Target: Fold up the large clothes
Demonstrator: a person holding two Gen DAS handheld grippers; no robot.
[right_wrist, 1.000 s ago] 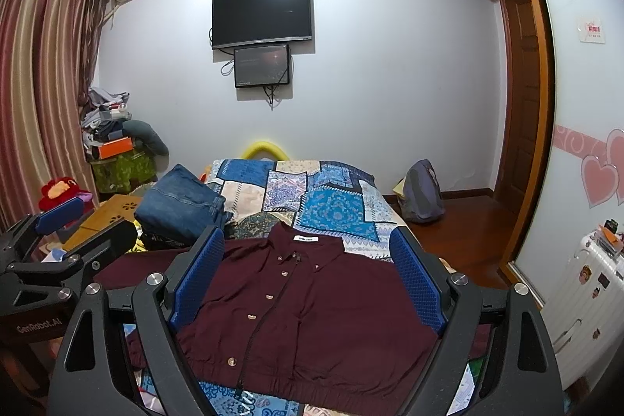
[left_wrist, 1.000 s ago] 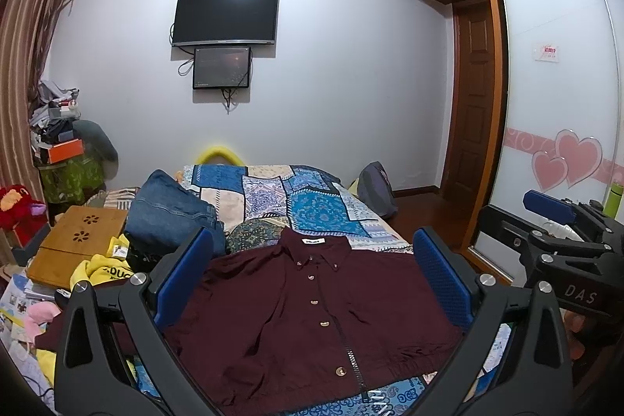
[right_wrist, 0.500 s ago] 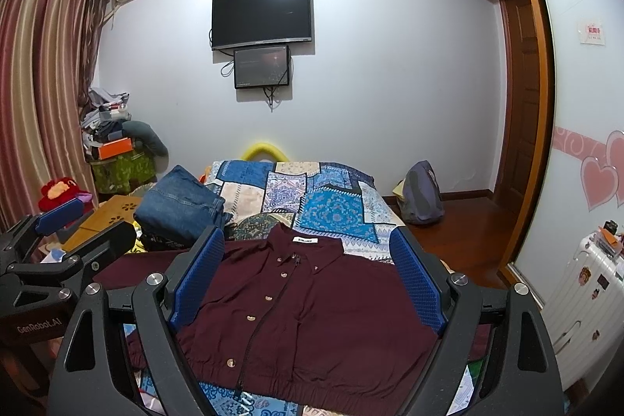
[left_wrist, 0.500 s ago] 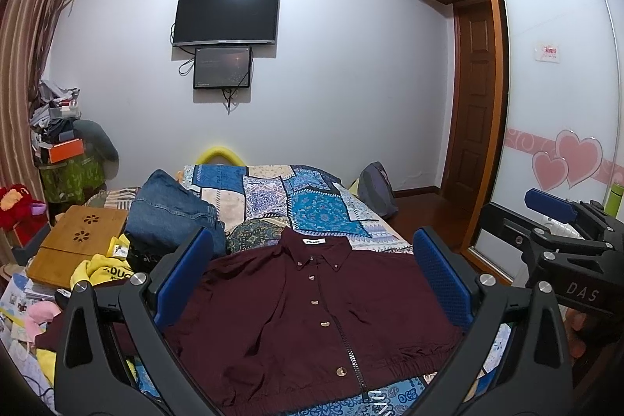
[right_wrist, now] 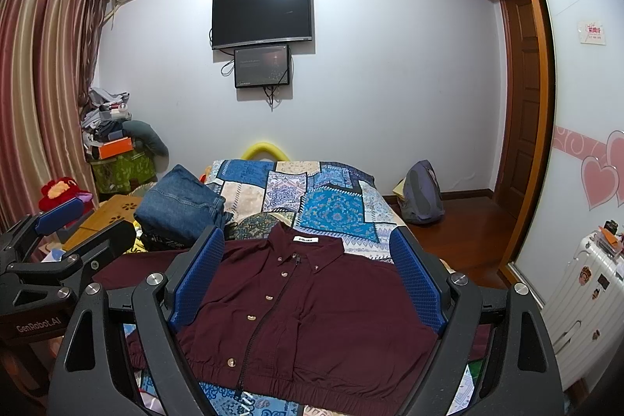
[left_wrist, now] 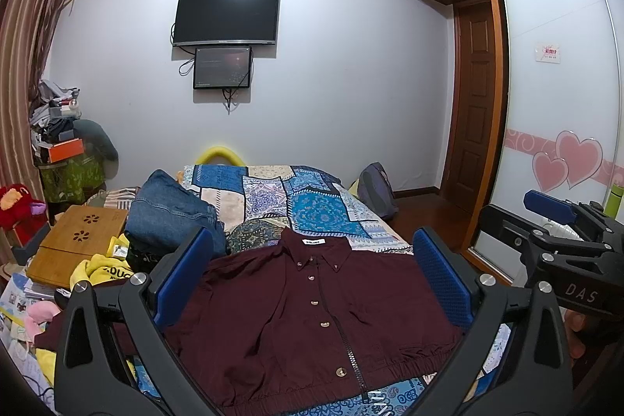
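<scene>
A dark maroon jacket (left_wrist: 312,314) (right_wrist: 312,310) lies flat, front up, on the near end of the patchwork bed (left_wrist: 312,205) (right_wrist: 331,209), collar toward the far wall, buttons and zip down the middle. Its sleeves spread out to both sides. My left gripper (left_wrist: 308,275) hovers open above the jacket, blue pads wide apart with nothing between them. My right gripper (right_wrist: 308,275) hovers open likewise, holding nothing. Each gripper shows at the edge of the other's view: the right gripper (left_wrist: 561,248) on the right, the left gripper (right_wrist: 58,260) on the left.
Folded blue jeans (left_wrist: 171,209) (right_wrist: 179,205) sit on the bed's left side, beyond the jacket. A wooden lap tray (left_wrist: 78,244), yellow clothing (left_wrist: 105,268) and clutter lie left. A grey backpack (right_wrist: 421,197) rests on the floor at right, near a sliding wardrobe door (left_wrist: 553,96).
</scene>
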